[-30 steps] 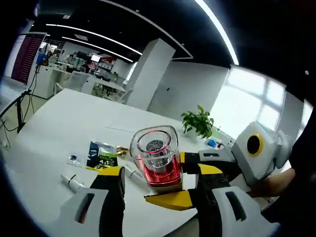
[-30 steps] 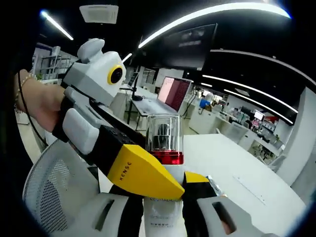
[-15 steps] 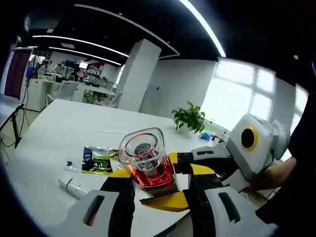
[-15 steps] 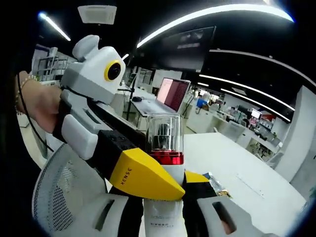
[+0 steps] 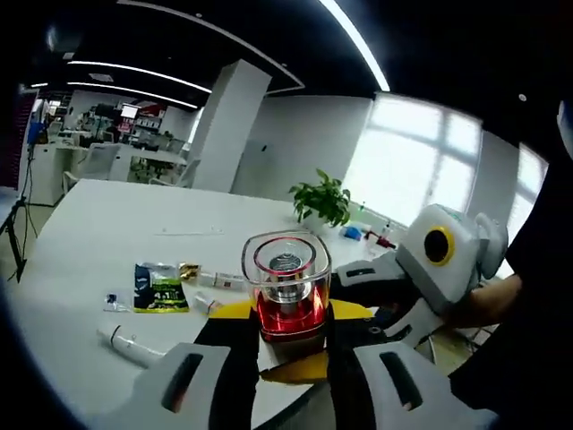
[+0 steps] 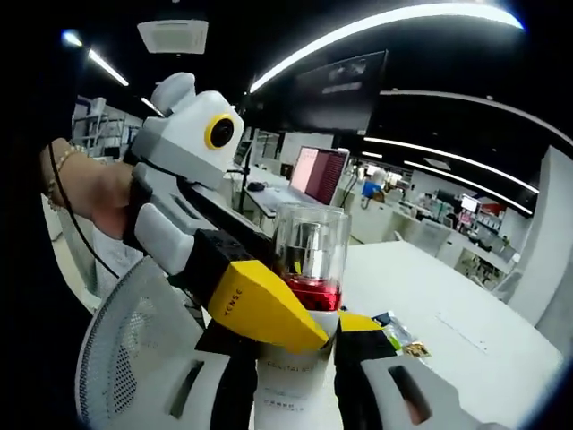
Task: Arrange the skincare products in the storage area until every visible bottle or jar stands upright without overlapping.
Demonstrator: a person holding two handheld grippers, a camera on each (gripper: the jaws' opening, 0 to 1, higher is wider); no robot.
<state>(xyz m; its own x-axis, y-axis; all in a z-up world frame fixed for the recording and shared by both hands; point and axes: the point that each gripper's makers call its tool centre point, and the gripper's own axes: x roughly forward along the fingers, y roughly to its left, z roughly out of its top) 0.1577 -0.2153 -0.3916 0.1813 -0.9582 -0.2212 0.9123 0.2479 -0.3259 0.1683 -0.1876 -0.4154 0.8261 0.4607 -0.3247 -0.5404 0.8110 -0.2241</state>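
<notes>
Left gripper view faces windows, right gripper view faces office, both close on bottle (image 5: 288, 300)

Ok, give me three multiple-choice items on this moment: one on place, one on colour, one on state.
1. Where is the bottle?
A. lying on the table
B. held above it by both grippers
C. beside the plant

2. What colour is the band under its clear cap?
A. red
B. blue
C. green

3. How does the bottle stand in the right gripper view?
A. upside down
B. flat
C. roughly upright

Answers: 1 B, the left gripper and right gripper clamp it; 2 A, the collar shows red; 3 C, cap on top.
</notes>
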